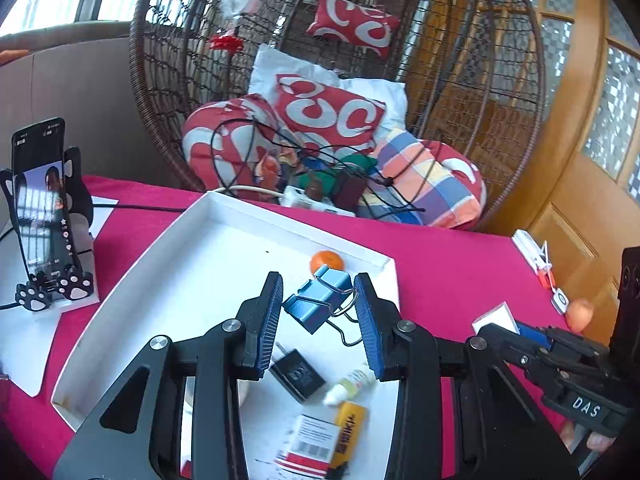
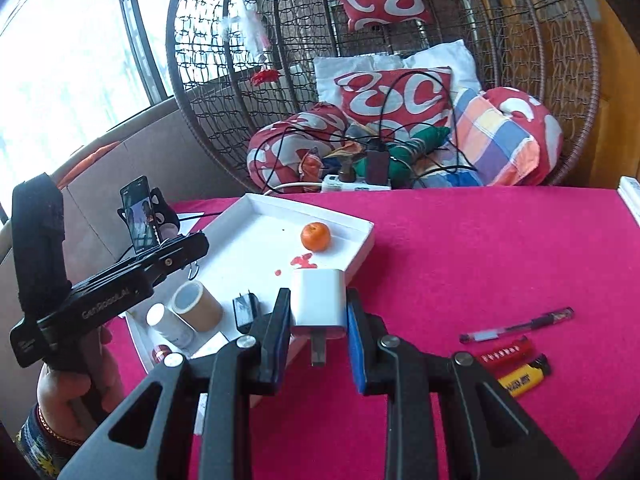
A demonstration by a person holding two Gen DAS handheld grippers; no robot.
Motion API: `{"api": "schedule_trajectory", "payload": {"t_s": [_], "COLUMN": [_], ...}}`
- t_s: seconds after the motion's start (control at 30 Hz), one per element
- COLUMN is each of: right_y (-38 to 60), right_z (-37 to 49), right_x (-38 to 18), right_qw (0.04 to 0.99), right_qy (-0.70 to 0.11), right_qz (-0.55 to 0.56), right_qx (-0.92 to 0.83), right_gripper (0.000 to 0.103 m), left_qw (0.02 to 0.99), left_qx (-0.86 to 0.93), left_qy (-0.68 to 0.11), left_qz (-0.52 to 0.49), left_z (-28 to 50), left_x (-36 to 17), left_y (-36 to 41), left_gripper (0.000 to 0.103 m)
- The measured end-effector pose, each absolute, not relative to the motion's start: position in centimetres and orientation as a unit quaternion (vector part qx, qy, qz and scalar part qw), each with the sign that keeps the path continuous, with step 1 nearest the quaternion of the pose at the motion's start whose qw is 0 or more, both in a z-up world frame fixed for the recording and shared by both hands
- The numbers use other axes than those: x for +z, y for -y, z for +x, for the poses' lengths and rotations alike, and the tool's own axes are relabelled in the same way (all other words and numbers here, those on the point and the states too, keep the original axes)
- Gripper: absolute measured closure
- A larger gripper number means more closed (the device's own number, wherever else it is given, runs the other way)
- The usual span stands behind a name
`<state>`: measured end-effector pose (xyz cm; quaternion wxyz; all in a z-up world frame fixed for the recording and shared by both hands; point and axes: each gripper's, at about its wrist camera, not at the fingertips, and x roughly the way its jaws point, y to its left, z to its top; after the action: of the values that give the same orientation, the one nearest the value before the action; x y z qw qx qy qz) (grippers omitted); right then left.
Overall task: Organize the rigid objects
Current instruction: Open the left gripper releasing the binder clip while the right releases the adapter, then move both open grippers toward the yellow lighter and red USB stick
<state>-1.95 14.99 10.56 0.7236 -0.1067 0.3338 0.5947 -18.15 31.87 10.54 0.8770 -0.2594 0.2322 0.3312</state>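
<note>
My left gripper (image 1: 318, 312) holds a blue binder clip (image 1: 316, 300) between its fingers above the white tray (image 1: 160, 264). In the tray lie a tangerine (image 1: 326, 261), a black charger (image 1: 297, 374), a small dropper bottle (image 1: 350, 386) and a yellow lighter (image 1: 350, 426). My right gripper (image 2: 318, 330) is shut on a white charger plug (image 2: 318, 304), held over the tray's near right rim (image 2: 362, 256). The tray in this view also holds the tangerine (image 2: 316, 236), a tape roll (image 2: 196, 306), a white bottle (image 2: 168, 324) and the black charger (image 2: 245, 312).
On the pink tablecloth (image 2: 480, 248) right of the tray lie a pen (image 2: 516, 325), a red lighter (image 2: 508, 354) and a yellow lighter (image 2: 522, 380). A phone on a stand (image 1: 44, 216) is at the left. A wicker chair with cushions (image 2: 400, 100) stands behind the table.
</note>
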Motion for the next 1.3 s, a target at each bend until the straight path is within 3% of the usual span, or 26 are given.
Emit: {"api": "schedule_trajectory", "payload": {"t_s": [0.37, 0.4, 0.47, 0.5, 0.53, 0.57, 0.63, 0.93, 1.3], "right_y": [-24.2, -24.3, -24.4, -24.3, -24.0, -23.6, -22.6, -14.4, -4.8], "right_z": [-4.8, -4.9, -5.1, -5.1, -5.1, -5.1, -5.0, -3.6, 2.0], "right_x": [5.4, 5.1, 4.8, 4.8, 4.9, 5.1, 5.7, 8.2, 8.2], "right_qw": [0.710, 0.716, 0.722, 0.724, 0.726, 0.731, 0.744, 0.782, 0.830], "right_qy": [-0.364, -0.358, -0.354, -0.354, -0.351, -0.344, -0.327, -0.285, -0.293], "right_qz": [-0.129, -0.130, -0.127, -0.126, -0.124, -0.121, -0.111, -0.056, 0.013], "right_qx": [0.590, 0.584, 0.581, 0.579, 0.578, 0.577, 0.572, 0.552, 0.475], "right_gripper": [0.078, 0.078, 0.077, 0.073, 0.058, 0.032, 0.006, 0.000, 0.000], "left_qw": [0.844, 0.842, 0.839, 0.839, 0.841, 0.844, 0.848, 0.882, 0.913], "left_qx": [0.366, 0.369, 0.377, 0.381, 0.384, 0.386, 0.394, 0.339, 0.248], "left_qy": [-0.253, -0.255, -0.256, -0.248, -0.236, -0.224, -0.209, -0.153, -0.201], "left_qz": [-0.299, -0.299, -0.297, -0.299, -0.299, -0.297, -0.288, -0.289, -0.254], "left_z": [-20.0, -20.0, -20.2, -20.6, -20.9, -21.2, -21.7, -21.8, -16.7], "left_x": [7.9, 7.7, 7.6, 7.7, 7.9, 8.3, 9.1, 11.8, 11.1], "left_y": [-35.5, -35.5, -35.5, -35.3, -35.0, -34.6, -33.6, -26.3, -19.0], "left_gripper": [0.067, 0.062, 0.032, 0.011, 0.002, 0.000, 0.000, 0.000, 0.000]}}
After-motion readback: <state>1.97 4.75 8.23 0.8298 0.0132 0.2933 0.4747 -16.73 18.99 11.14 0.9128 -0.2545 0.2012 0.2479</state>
